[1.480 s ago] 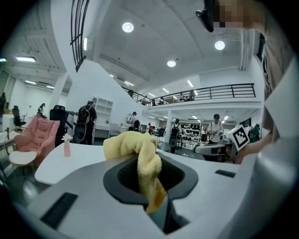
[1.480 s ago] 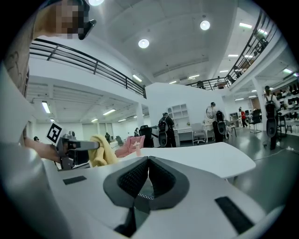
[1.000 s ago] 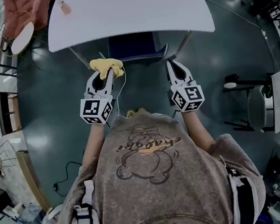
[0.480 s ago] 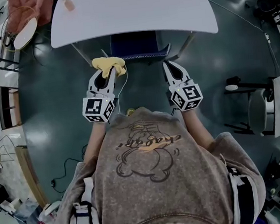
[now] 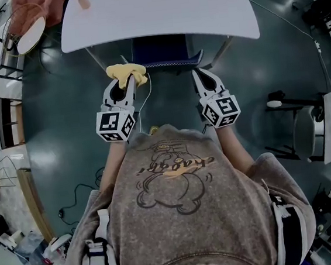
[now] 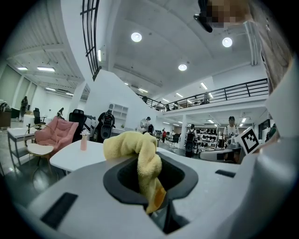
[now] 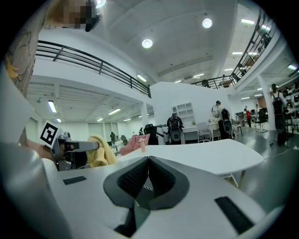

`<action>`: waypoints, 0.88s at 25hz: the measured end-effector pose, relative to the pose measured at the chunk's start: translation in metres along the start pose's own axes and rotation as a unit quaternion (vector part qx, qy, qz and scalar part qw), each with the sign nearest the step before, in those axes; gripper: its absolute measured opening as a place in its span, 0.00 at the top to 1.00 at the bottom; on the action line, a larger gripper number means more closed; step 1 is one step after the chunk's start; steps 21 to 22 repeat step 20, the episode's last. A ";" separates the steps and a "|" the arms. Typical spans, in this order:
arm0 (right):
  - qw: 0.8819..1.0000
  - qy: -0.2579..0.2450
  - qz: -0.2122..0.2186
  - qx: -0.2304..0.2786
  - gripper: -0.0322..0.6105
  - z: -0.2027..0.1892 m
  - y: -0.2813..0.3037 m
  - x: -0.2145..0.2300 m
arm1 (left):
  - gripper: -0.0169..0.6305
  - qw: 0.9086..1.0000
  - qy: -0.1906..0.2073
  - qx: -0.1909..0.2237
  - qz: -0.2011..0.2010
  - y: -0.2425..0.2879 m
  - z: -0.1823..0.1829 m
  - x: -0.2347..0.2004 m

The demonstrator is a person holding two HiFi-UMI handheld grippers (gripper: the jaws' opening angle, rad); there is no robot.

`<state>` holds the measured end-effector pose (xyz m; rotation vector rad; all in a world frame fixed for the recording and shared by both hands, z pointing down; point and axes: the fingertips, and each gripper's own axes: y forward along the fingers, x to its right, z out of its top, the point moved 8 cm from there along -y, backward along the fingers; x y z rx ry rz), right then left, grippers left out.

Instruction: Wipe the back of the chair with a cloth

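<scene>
Cloth [image 5: 126,73], yellow and bunched, is sitting pinched in our left claw [image 5: 126,81], which is gripping it by one fold while the rest is spilling over the tips, just beside the left end of the back of the blue chair [image 5: 163,53]. We are holding our right claw [image 5: 202,77] near the right end of that back, its jaws pressed together on nothing. The chair is standing tucked under the white bench [image 5: 159,12] ahead of us.

Head view is dimmed, with soft glare seen on the floor [image 5: 66,139]. Gripper views are brightly lit by round ceiling lights [image 6: 136,37]; edges are warped and darkened.
</scene>
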<state>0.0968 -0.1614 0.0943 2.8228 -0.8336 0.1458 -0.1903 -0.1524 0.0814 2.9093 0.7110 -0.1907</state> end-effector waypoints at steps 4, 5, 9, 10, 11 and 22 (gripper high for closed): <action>1.000 0.003 -0.002 0.000 0.91 0.001 0.000 -0.001 | 0.86 1.000 0.001 -0.006 -0.003 -0.001 0.001 0.000; 1.000 0.004 -0.003 0.001 0.91 0.001 0.000 0.000 | 0.86 1.000 0.001 -0.009 -0.002 -0.001 0.000 0.001; 1.000 0.006 -0.005 0.000 0.91 0.001 0.000 0.000 | 0.86 1.000 -0.004 -0.012 0.001 -0.003 -0.002 -0.001; 1.000 0.006 -0.004 0.000 0.91 0.001 0.000 0.000 | 0.86 1.000 -0.004 -0.012 0.001 -0.003 -0.002 -0.002; 1.000 0.006 -0.004 -0.001 0.91 0.000 0.000 0.000 | 0.86 1.000 -0.004 -0.012 0.000 -0.003 -0.002 -0.002; 1.000 -0.004 -0.001 -0.008 0.91 0.003 0.005 0.003 | 0.86 1.000 0.002 -0.015 -0.007 0.002 -0.001 0.001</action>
